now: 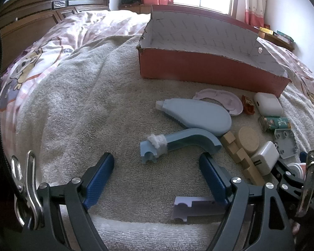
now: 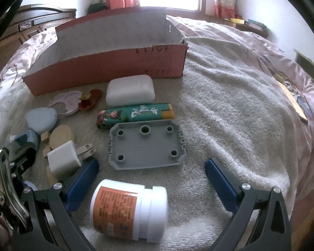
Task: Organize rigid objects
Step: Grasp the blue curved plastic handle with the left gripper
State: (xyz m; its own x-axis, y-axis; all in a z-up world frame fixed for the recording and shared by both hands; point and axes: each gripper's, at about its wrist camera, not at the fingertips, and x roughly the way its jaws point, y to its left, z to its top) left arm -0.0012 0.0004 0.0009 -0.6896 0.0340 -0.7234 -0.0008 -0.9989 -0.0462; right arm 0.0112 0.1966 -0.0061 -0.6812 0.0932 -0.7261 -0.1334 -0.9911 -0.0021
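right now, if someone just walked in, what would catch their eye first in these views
The long red cardboard box standing open at the back of the beige towel would draw the eye first. In front of it lies a scatter of small things, among them a green lighter and a grey plastic plate. Nearest the camera, a white jar with an orange label lies on its side between the open fingers of the right tool.
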